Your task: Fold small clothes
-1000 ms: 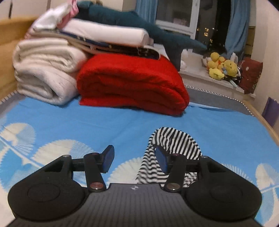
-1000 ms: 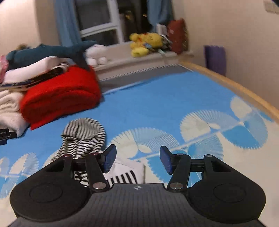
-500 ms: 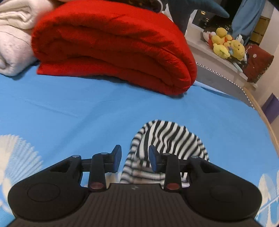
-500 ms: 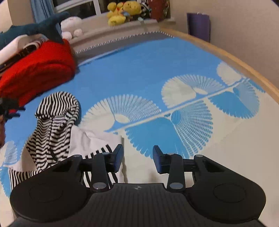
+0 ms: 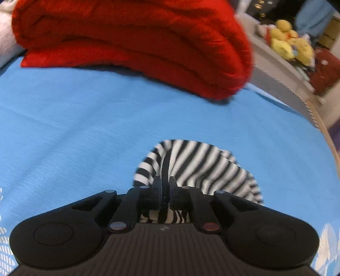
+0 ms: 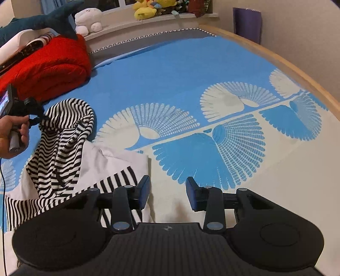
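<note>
A small black-and-white striped hooded garment lies crumpled on the blue bedsheet, with a white panel spread toward its near corner. In the left wrist view, my left gripper is shut on a fold at the rim of the striped hood. The right wrist view shows that same left gripper at the hood's left side, held by a hand. My right gripper hangs open low over the sheet. Its left finger is over the garment's striped near corner, and only bare sheet shows between the pads.
A folded red blanket lies just beyond the hood, with white bedding and a blue shark plush stacked by it. Yellow plush toys sit on the window ledge. The wooden bed edge curves along the right.
My left gripper dropped forward onto the hood and its jaws went from wide open to shut on the striped fabric. My right gripper sank toward the garment's corner and its jaws narrowed.
</note>
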`<action>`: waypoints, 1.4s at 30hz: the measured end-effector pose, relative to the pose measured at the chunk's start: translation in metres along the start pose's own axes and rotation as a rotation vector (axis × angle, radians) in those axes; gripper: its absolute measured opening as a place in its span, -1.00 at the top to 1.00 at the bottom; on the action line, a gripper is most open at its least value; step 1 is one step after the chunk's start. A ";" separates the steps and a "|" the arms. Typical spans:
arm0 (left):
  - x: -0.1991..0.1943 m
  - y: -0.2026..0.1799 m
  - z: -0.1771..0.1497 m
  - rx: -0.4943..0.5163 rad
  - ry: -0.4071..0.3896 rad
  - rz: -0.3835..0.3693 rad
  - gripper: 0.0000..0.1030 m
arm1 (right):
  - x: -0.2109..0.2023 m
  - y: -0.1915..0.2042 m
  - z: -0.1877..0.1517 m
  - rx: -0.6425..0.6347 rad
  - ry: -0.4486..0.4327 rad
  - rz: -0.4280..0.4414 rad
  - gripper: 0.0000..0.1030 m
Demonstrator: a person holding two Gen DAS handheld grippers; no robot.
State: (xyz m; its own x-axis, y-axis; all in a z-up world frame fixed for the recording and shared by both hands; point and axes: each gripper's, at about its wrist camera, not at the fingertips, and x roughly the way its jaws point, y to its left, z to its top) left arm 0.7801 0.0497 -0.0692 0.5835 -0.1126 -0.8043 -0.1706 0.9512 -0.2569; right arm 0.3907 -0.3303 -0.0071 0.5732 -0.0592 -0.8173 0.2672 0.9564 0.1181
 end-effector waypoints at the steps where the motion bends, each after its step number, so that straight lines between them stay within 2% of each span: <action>1: -0.012 -0.004 -0.003 0.024 -0.010 -0.037 0.92 | 0.000 -0.002 0.001 0.012 0.001 0.000 0.25; 4: -0.071 -0.014 -0.029 0.125 -0.052 -0.150 0.93 | -0.003 -0.008 0.005 0.052 -0.006 0.007 0.25; 6: -0.127 -0.021 -0.062 0.230 -0.095 -0.194 0.93 | -0.007 -0.008 0.006 0.052 -0.012 0.023 0.25; 8: -0.194 -0.024 -0.109 0.362 -0.151 -0.221 0.93 | -0.014 -0.009 0.008 0.064 -0.026 0.045 0.25; 10: -0.262 -0.017 -0.167 0.436 -0.164 -0.284 0.93 | -0.021 -0.011 0.010 0.080 -0.044 0.068 0.25; 12: -0.312 -0.007 -0.229 0.480 -0.114 -0.321 0.93 | -0.028 -0.013 0.009 0.079 -0.061 0.092 0.24; 14: -0.346 0.005 -0.291 0.525 0.018 -0.311 0.89 | -0.033 -0.016 0.007 0.092 -0.064 0.125 0.23; 16: -0.361 0.016 -0.334 0.579 0.169 -0.289 0.80 | -0.038 -0.018 0.006 0.107 -0.059 0.163 0.18; 17: -0.367 0.022 -0.344 0.589 0.178 -0.250 0.80 | -0.041 -0.018 0.004 0.113 -0.057 0.179 0.15; 19: -0.374 0.040 -0.334 0.498 0.130 -0.180 0.62 | -0.046 -0.016 0.000 0.124 -0.047 0.223 0.13; 21: -0.367 0.066 -0.306 0.289 0.090 -0.130 0.57 | -0.048 -0.009 -0.006 0.114 -0.030 0.259 0.13; 23: -0.342 0.091 -0.282 0.048 0.080 -0.055 0.55 | -0.045 0.000 -0.012 0.114 0.009 0.301 0.12; 24: -0.328 0.102 -0.274 -0.033 0.086 -0.056 0.55 | -0.041 0.006 -0.015 0.125 0.044 0.332 0.12; 27: -0.284 0.117 -0.284 -0.198 0.184 -0.034 0.55 | -0.020 0.021 -0.026 0.159 0.157 0.379 0.12; 29: -0.259 0.119 -0.287 -0.274 0.289 -0.081 0.48 | -0.003 0.032 -0.033 0.162 0.225 0.387 0.12; 30: -0.247 0.120 -0.285 -0.295 0.321 -0.113 0.36 | 0.004 0.037 -0.037 0.164 0.253 0.387 0.12; 31: -0.239 0.117 -0.286 -0.292 0.334 -0.110 0.30 | 0.012 0.043 -0.041 0.165 0.289 0.386 0.12; 34: -0.221 0.107 -0.291 -0.216 0.368 -0.037 0.28 | 0.030 0.061 -0.054 0.138 0.366 0.369 0.12; 35: -0.218 0.112 -0.297 -0.218 0.375 -0.016 0.38 | 0.035 0.066 -0.057 0.130 0.379 0.360 0.12; 36: -0.214 0.114 -0.298 -0.227 0.384 -0.012 0.81 | 0.038 0.070 -0.060 0.127 0.388 0.358 0.12; 37: -0.214 0.117 -0.297 -0.240 0.387 -0.017 1.00 | 0.042 0.074 -0.061 0.124 0.398 0.362 0.18; 38: -0.220 0.119 -0.293 -0.253 0.368 -0.037 0.99 | 0.043 0.077 -0.061 0.124 0.401 0.369 0.32; 39: -0.229 0.118 -0.286 -0.244 0.330 -0.068 0.99 | 0.041 0.078 -0.059 0.135 0.389 0.382 0.90; 41: -0.257 0.115 -0.268 -0.193 0.201 -0.118 0.99 | 0.029 0.071 -0.048 0.193 0.326 0.426 0.95; 42: -0.272 0.116 -0.259 -0.177 0.129 -0.136 0.99 | 0.013 0.064 -0.036 0.246 0.255 0.478 0.95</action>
State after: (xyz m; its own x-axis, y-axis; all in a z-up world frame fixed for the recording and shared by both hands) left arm 0.3957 0.1158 -0.0191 0.5060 -0.2825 -0.8150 -0.2404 0.8612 -0.4477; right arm 0.3871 -0.2600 -0.0303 0.4784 0.4615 -0.7471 0.2142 0.7637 0.6089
